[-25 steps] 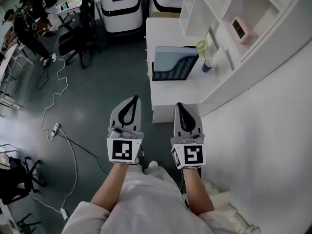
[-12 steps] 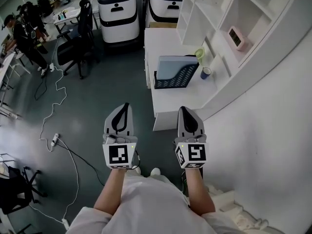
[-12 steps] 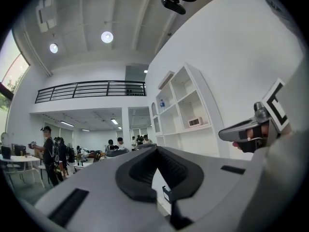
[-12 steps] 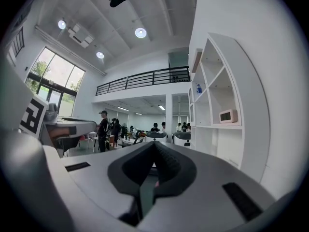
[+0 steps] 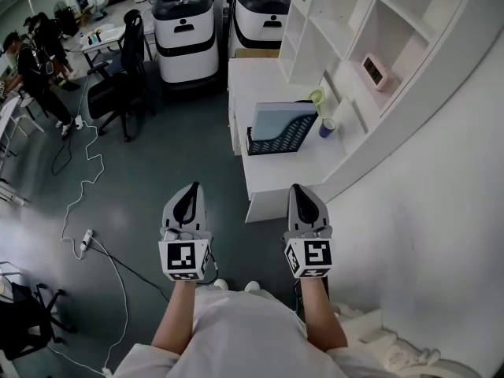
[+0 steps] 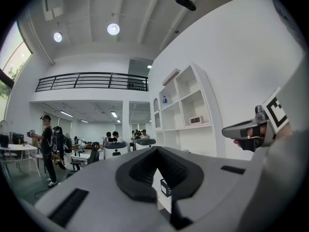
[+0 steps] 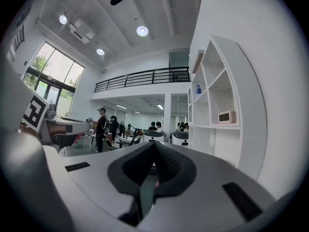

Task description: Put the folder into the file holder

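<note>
Folder stands upright in the dark mesh file holder on the white desk; both my grippers are shut & empty.
Holder sits mid-desk. Just to its right are a green cup and a blue mug, close to the white shelf unit, which has a pink clock in one cubby. My left gripper and right gripper hang side by side over the grey floor, near the desk's front edge but apart from desk & folder. Pads on each are pressed together w/ nothing between them. Both point fwd, marker cubes toward me. Further out: two white machines w/ black tops behind the desk, an office chair to the left, a cable snaking across the floor, and ppl at tables far left.
</note>
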{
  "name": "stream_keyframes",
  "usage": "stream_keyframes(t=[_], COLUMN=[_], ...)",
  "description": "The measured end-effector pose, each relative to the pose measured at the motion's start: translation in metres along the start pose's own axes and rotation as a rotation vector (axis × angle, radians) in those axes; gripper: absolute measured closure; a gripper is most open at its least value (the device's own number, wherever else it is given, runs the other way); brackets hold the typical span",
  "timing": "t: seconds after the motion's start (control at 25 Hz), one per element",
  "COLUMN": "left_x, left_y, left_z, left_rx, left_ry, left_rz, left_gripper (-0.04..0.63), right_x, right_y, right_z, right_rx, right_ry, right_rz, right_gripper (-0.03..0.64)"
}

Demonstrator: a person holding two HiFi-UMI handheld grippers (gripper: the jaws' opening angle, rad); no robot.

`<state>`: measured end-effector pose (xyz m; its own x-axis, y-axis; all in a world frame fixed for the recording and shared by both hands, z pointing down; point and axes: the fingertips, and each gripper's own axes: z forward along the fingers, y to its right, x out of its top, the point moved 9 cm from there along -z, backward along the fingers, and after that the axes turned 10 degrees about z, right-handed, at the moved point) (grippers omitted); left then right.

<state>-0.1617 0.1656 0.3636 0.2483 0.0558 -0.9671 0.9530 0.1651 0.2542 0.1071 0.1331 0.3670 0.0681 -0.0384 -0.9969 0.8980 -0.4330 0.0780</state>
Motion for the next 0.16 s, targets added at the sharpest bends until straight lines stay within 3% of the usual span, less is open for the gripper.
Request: stream_keyframes(t=[0.16], left_x=[-0.0004], left_y=[0.0036], left_z=[-0.0024], left_rx=[-0.001], left_ry=[-0.005], left_rz=[-0.021], left_gripper=[0.607], right_x=[-0.0003], right_y=[-0.0078], right_z=[0.0011], right_rx=[0.008], right_ry=[-0.002], right_rz=[-0.006], right_gripper=[0.627])
